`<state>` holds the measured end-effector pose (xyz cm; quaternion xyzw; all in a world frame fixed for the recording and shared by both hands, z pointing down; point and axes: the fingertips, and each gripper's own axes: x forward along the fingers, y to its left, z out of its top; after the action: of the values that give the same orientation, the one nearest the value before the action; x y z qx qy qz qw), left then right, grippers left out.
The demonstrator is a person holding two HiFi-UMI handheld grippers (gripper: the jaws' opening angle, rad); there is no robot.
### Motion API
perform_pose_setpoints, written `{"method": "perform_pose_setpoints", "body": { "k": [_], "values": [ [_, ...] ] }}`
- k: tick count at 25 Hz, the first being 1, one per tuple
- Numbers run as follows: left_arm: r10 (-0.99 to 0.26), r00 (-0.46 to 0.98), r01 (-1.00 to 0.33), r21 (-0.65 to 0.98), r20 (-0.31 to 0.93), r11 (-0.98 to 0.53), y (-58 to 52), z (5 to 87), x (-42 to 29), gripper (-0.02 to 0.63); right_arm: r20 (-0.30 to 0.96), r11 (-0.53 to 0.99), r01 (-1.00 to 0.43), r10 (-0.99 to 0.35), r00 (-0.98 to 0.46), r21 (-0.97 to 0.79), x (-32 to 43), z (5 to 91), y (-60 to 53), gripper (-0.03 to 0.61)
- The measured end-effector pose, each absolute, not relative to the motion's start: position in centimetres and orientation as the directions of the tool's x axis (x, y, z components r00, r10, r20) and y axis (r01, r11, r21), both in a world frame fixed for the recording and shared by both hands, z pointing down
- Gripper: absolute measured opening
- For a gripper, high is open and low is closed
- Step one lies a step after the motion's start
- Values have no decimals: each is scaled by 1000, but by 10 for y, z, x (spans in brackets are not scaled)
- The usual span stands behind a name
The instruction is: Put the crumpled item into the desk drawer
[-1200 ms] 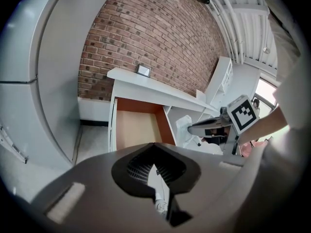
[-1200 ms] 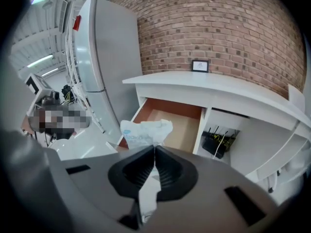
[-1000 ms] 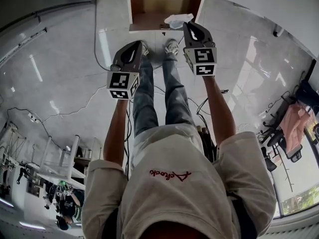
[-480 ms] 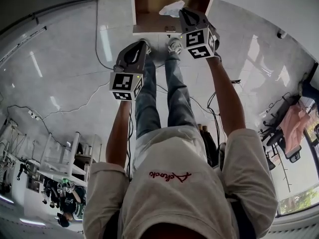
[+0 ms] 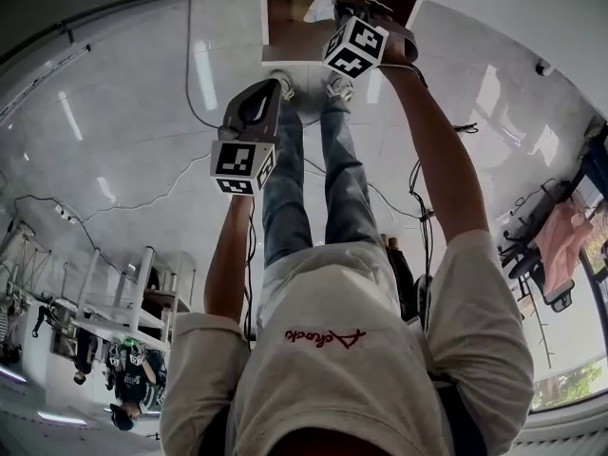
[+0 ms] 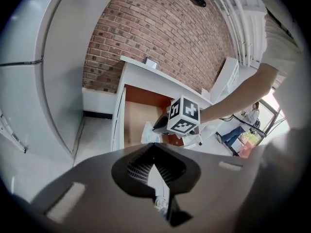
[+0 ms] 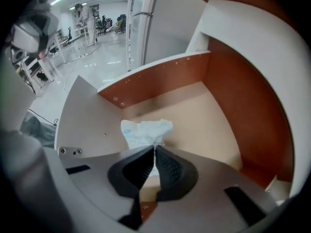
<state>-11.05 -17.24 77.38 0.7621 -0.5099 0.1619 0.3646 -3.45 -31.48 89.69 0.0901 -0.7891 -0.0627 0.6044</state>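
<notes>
Between the 2 clamped jaws of the right claw (image 7: 155,147) sits the crumpled white wrapper (image 7: 146,131), poised over the open desk drawer (image 7: 160,76) so release lands it inside; left claw (image 6: 154,148), jaws together and empty, hovers behind.

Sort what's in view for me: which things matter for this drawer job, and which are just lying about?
Part of the job:
- crumpled item, pinched in the right claw
- desk drawer, open

Just lying about:
- left claw, shut on nothing, held back from the drawer
- floor cable
- pink cloth
- office chair
</notes>
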Motion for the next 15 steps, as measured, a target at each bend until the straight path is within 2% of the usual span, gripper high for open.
{"method": "perform_pose_setpoints", "body": {
  "k": [7,15],
  "values": [
    [-657,423,-897,393,624,-204,-164,781,-120,9,978,981,81,-166,-128,177,-33,944,-310,14],
    [-659,415,-901,384,627,-202,-160,774,-123,9,984,982,105,-150,-101,160,-31,954,-309,14]
  ]
}}
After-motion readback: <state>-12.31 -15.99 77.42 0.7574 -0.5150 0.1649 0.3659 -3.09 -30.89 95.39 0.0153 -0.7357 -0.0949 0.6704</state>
